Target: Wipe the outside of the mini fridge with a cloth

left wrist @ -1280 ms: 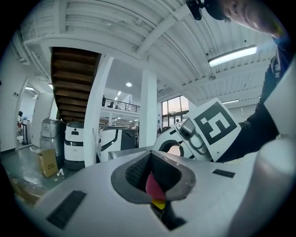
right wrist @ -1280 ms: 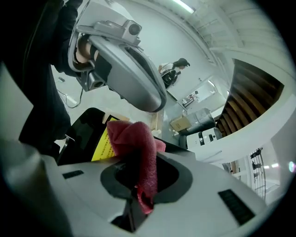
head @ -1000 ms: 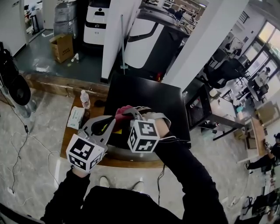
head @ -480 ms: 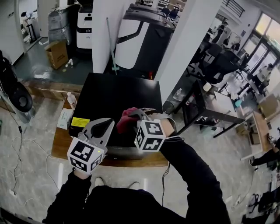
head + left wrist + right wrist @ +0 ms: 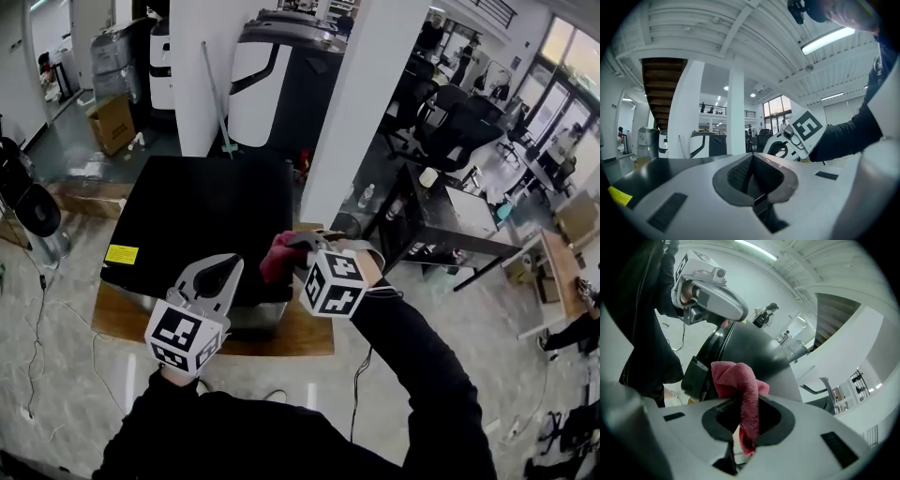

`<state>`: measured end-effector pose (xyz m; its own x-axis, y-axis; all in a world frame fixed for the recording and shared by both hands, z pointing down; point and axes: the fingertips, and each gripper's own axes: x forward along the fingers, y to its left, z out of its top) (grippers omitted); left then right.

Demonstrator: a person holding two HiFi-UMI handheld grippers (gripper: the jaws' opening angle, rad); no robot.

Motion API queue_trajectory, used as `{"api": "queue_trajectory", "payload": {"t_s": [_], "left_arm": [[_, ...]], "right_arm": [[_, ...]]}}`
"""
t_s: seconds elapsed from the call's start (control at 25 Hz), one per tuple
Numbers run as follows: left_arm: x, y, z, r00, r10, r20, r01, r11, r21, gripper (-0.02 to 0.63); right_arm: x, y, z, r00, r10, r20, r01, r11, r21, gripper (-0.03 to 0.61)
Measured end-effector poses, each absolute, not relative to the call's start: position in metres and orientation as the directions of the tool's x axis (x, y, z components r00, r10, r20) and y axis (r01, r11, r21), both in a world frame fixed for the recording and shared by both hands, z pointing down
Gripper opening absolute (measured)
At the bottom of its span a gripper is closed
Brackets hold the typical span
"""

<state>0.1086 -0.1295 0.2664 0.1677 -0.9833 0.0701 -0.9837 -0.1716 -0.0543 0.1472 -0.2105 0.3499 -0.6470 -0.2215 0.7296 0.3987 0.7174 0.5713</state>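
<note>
- Holding a red cloth [image 5: 277,259] pinched between its jaws, the right gripper [image 5: 298,246] sits at the near right corner of the black mini fridge [image 5: 202,211], lower centre of the head view. Whether the cloth touches the fridge cannot be told.
- Left gripper [image 5: 221,270] hangs over the fridge's near edge, jaws together with nothing between them.
- Wiping seems at most just started: no face looks visibly done, so the top and sides are probably all left.
- Only the head view shows the wooden desk [image 5: 302,334] under the fridge and the yellow sticker [image 5: 121,254].
- Only the right gripper view shows the cloth's fold draped down through the jaws.
</note>
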Motion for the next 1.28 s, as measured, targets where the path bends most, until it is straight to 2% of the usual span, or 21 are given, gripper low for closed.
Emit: {"api": "queue_trajectory", "payload": {"t_s": [0.12,0.36,0.6,0.96,1.28], "left_arm": [[0.132,-0.14,0.261,0.147,-0.988,0.038,-0.987,-0.149,-0.066,0.005],[0.174,-0.155,0.246,0.172,-0.984,-0.048,-0.983,-0.169,-0.068,0.005],[0.208,-0.167,0.267,0.125,-0.992,-0.036,-0.99,-0.122,-0.063,0.005],[0.255,-0.17,0.321,0.126,-0.992,0.026,-0.992,-0.127,-0.014,0.005],[0.275,-0.166,0.394,0.148,-0.982,0.121,-0.989,-0.144,0.035,0.005]], "right_arm": [[0.18,-0.238,0.36,-0.644,-0.233,0.728,0.372,0.737,0.564,0.063],[0.209,-0.256,0.346,-0.822,-0.222,0.524,0.194,0.756,0.626,0.064],[0.213,-0.242,0.359,-0.93,-0.188,0.316,0.103,0.691,0.715,0.069],[0.199,-0.236,0.381,-0.934,-0.181,0.307,0.097,0.7,0.708,0.067],[0.199,-0.233,0.453,-0.899,-0.149,0.411,0.173,0.743,0.646,0.067]]}}
